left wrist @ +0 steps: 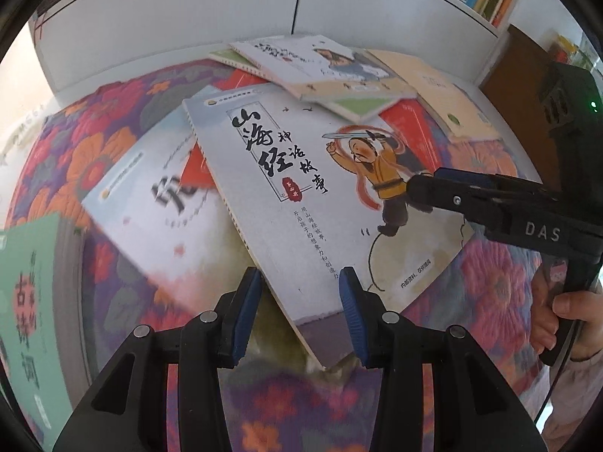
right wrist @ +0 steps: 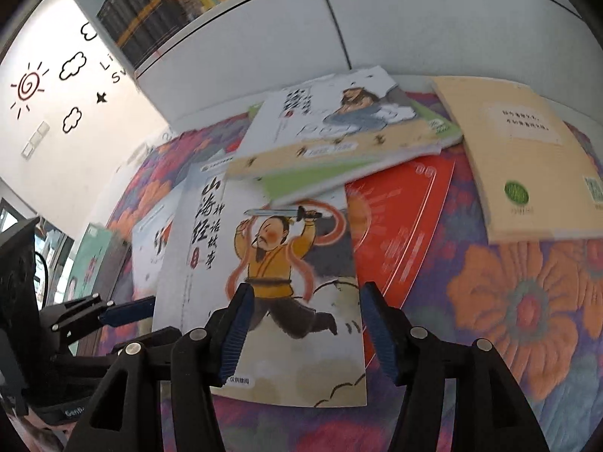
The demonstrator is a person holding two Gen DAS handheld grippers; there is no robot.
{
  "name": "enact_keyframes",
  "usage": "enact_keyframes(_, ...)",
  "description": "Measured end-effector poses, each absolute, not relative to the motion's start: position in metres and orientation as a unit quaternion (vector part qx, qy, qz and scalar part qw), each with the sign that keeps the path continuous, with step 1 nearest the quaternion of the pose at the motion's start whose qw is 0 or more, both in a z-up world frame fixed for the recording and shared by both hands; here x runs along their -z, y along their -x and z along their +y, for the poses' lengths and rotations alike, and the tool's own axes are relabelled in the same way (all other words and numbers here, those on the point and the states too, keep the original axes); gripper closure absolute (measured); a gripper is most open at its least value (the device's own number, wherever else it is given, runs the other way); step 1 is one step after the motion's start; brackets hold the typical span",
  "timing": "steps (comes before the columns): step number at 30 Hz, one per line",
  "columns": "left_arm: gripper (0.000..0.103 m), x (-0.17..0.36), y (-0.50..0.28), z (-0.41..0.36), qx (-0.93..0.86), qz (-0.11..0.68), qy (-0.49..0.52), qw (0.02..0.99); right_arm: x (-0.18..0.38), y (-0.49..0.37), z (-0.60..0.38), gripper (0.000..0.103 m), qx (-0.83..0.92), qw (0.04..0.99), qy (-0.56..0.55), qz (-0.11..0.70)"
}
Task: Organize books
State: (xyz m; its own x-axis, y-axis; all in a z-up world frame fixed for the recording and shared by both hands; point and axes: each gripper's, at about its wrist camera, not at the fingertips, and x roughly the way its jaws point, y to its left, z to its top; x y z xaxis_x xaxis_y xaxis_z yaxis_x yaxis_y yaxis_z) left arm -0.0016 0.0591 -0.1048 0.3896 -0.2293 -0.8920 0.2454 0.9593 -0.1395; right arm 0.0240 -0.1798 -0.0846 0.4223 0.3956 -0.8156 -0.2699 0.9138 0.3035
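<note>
A white book with a sword-swinging warrior in yellow on its cover (left wrist: pixel 301 196) (right wrist: pixel 271 263) lies on top of the pile. In the left wrist view my left gripper (left wrist: pixel 301 312) is open over its near corner, and the cover shows face-on between the blue pads (left wrist: pixel 247 309) without being pinched. From the right wrist view, the left gripper (right wrist: pixel 149 320) reaches the book's left edge. My right gripper (right wrist: pixel 307 324) (left wrist: pixel 412 192) hovers open over the warrior picture, its fingers apart with nothing clamped.
Under and around lie a white book (left wrist: pixel 150 203), a red one (right wrist: pixel 399 226), a white-and-tan stack (right wrist: pixel 331 128), a yellow book (right wrist: pixel 527 158) and a teal book (left wrist: pixel 26 301), all on a floral quilt (right wrist: pixel 508 301). Behind stands a white cabinet (left wrist: pixel 188 19) under bookshelves (right wrist: pixel 169 0). A hand (left wrist: pixel 565 320) holds the right gripper.
</note>
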Motion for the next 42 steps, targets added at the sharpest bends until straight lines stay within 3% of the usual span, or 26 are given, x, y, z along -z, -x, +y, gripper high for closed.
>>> enact_keyframes(18, 0.064, 0.104, 0.153, 0.066, 0.203, 0.545, -0.034, 0.813, 0.087, 0.145, -0.17, 0.044, -0.251, 0.769, -0.076, 0.583)
enact_keyframes(27, 0.064, 0.113, 0.117, 0.082, 0.219, 0.554, 0.03, 0.803, 0.1, 0.119, -0.196, 0.046, -0.301, 0.737, -0.159, 0.584)
enact_keyframes(38, 0.069, 0.118, 0.085, 0.092, 0.241, 0.538, 0.086, 0.803, 0.1, 0.083, -0.174, 0.05, -0.324, 0.756, -0.133, 0.554)
enact_keyframes(42, 0.071, 0.119, 0.087, 0.097, 0.241, 0.522, 0.103, 0.811, 0.099, 0.086, -0.175, 0.064, -0.311, 0.769, -0.105, 0.549)
